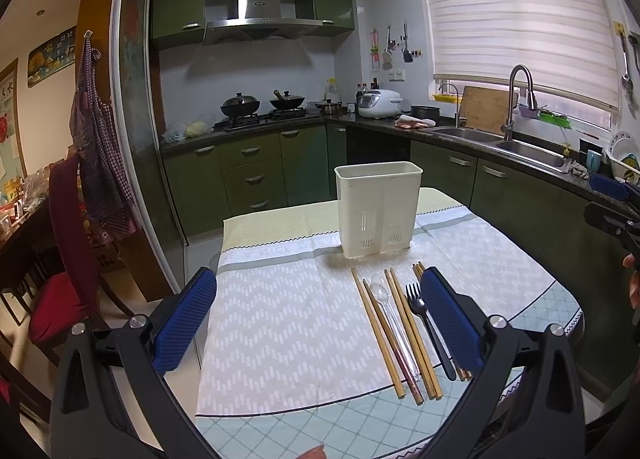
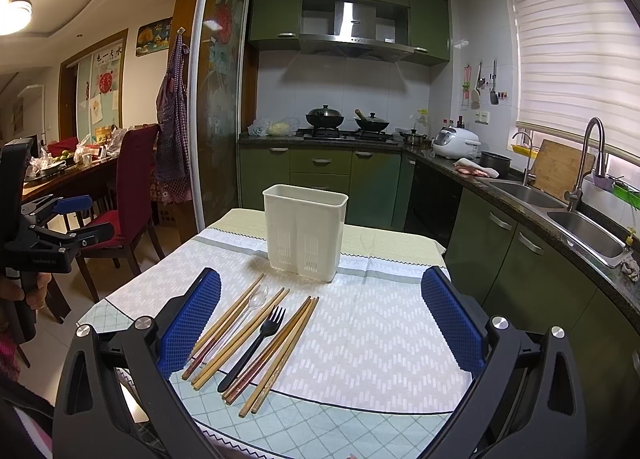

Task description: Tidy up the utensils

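Utensils laid in a row at frame centre before the holder (image 1: 378, 211), presumably for sorting: chopsticks (image 1: 376, 329), spoon (image 1: 380, 287), fork (image 1: 416, 299). Left gripper (image 1: 320, 319) held wide apart, empty; right gripper (image 2: 320, 319) likewise, nothing grasped. Holder stands upright behind, seemingly unfilled.

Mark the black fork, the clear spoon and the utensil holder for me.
black fork (image 2: 256, 343), right wrist view, on its handle.
clear spoon (image 2: 259, 300), right wrist view, on its bowl.
utensil holder (image 1: 378, 195), left wrist view, on its front wall.

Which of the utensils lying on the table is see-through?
The plastic spoon. It is clear, while the fork beside it is black and the chopsticks are brown wood.
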Demonstrator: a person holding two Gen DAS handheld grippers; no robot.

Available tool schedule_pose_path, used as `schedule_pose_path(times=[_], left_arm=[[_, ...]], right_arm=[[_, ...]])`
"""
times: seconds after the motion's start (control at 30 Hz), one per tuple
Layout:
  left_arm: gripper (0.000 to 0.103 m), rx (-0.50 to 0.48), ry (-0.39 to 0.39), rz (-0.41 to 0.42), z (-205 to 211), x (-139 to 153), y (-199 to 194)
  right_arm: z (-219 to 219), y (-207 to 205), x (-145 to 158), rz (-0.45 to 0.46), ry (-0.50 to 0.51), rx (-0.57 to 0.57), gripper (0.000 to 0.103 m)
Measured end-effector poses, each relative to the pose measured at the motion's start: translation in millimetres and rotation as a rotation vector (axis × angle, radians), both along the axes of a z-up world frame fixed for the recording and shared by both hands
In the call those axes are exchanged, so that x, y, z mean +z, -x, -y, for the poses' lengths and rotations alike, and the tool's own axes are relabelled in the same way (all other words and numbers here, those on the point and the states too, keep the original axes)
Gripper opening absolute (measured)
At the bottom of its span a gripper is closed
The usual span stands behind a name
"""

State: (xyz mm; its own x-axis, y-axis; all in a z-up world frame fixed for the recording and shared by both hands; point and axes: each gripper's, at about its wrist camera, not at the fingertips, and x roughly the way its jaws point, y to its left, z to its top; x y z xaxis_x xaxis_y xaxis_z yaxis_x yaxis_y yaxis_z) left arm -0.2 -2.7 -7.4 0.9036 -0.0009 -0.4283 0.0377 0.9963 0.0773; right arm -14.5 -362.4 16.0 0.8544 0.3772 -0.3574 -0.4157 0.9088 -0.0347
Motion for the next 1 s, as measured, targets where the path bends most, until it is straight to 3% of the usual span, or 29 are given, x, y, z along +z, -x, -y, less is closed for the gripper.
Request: schedule_pose_path(times=[0.3,0.67,1.0], left_arm=[[0.097,0.013,0.004,-0.005,-1.9,3.1,-2.2],[0.097,-0.001,0.062,-0.003,-7.2,2.6,-1.7],[0.097,0.036,0.050,0.006,-8.0,0.2,-1.2]], right_arm=[[-0.3,-0.5,-0.9,0.001,0.001,0.003,0.099],[-1.6,0.8,1.3,0.001,0.001,0.004,0.099],[-2.6,2.3,3.0,0.002,0.001,0.004,0.099]])
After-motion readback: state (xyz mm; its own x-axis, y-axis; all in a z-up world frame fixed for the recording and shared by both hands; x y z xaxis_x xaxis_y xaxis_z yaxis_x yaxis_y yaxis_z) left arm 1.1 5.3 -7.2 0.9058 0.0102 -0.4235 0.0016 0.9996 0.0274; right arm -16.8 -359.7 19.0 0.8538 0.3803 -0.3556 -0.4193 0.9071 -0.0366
